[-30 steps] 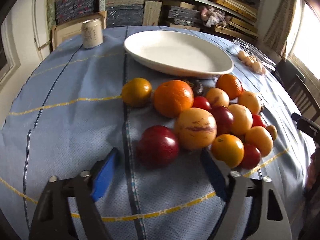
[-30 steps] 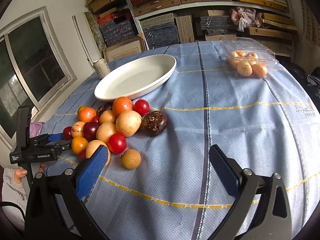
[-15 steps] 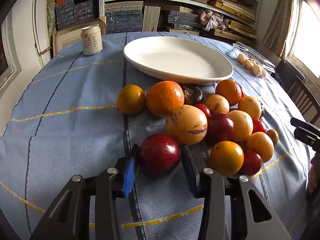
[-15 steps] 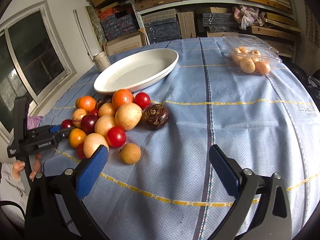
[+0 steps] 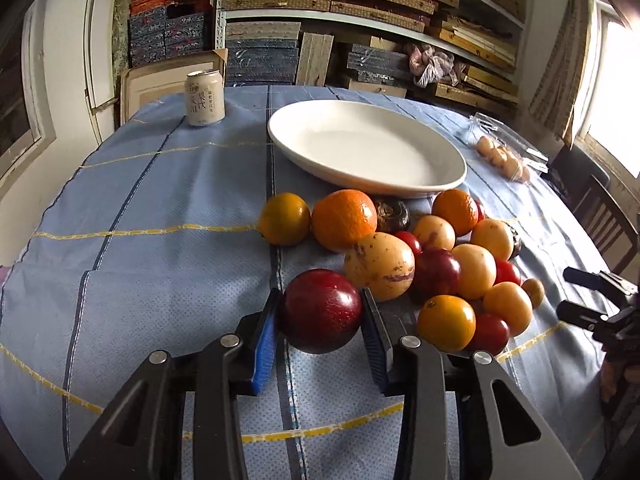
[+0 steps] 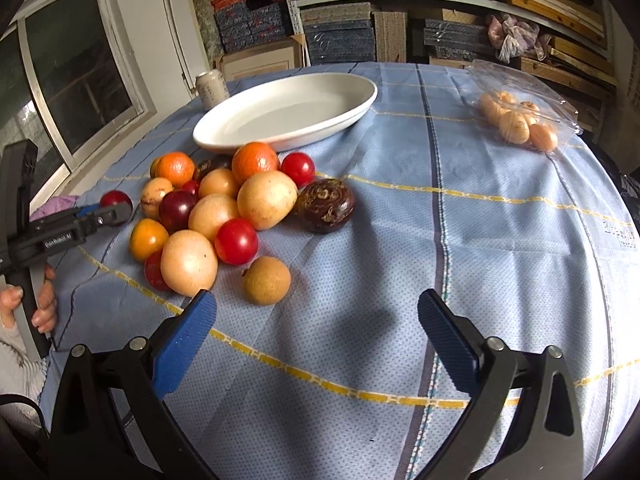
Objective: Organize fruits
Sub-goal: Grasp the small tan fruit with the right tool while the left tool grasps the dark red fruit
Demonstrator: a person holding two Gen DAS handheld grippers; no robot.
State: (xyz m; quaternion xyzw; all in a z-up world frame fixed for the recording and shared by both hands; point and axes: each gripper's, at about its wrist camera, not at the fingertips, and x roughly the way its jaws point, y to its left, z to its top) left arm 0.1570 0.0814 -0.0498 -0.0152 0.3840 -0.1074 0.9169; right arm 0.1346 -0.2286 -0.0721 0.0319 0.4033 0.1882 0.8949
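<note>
Pinching a dark red fruit (image 5: 320, 310) at the near edge of the fruit pile (image 5: 424, 256), the left gripper (image 5: 320, 320) is closing its blue fingers (image 5: 266, 344) on both sides.
Beyond, a white dish (image 5: 368, 148) and a can (image 5: 204, 98) bearing unreadable characters are sitting on the blue-clothed surface (image 5: 160, 208); the right gripper (image 6: 316, 336) is hovering spread, holding nothing.

We can't read the can (image 5: 204, 98) label; the dark wrinkled fruit (image 5: 391, 215) sits half hidden behind the orange (image 5: 344, 219); the bagged fruits (image 5: 505, 158) are blurry; the chair (image 5: 600, 208) is cut off at the frame edge.
</note>
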